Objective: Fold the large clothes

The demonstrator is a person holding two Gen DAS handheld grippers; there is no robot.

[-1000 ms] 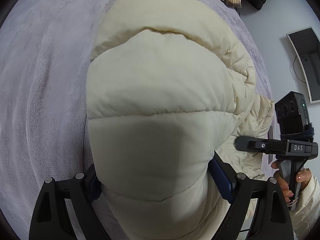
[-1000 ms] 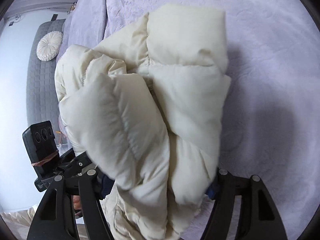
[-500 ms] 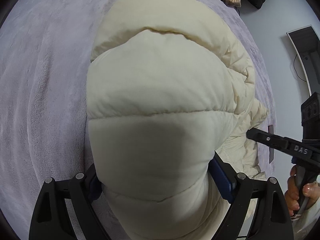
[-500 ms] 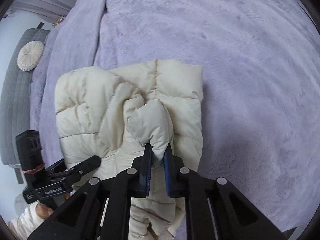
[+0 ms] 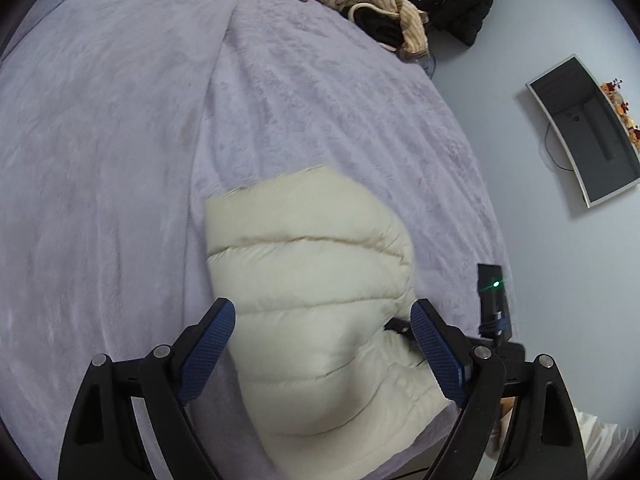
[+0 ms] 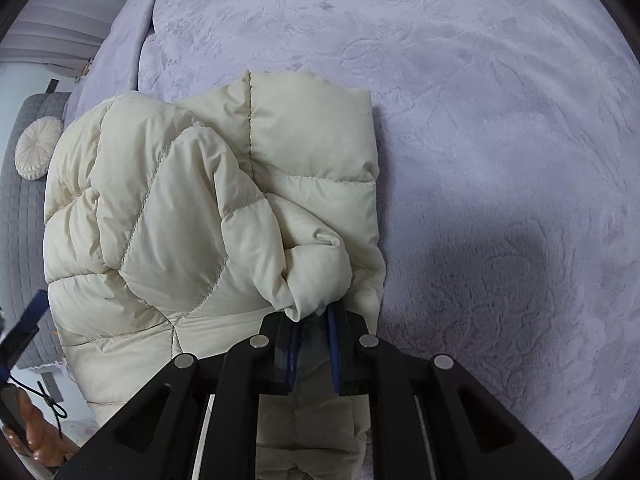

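We pinch a fold of the cream puffer jacket (image 6: 216,216) in our right gripper (image 6: 314,344); left gripper (image 5: 324,356) hangs released (jacket bundled); next, we judge, tuck it flat.

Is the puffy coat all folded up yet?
Nearly. The cream puffy coat already sits bundled on the purple blanket. The right gripper is pinching a loose end; the left gripper is open above it. That end probably needs tucking.

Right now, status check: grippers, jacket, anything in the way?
Left gripper open, clear above the cream puffer jacket. Right gripper just closed, pinching a jacket fold. Jacket bundled on purple blanket. Nothing blocking.
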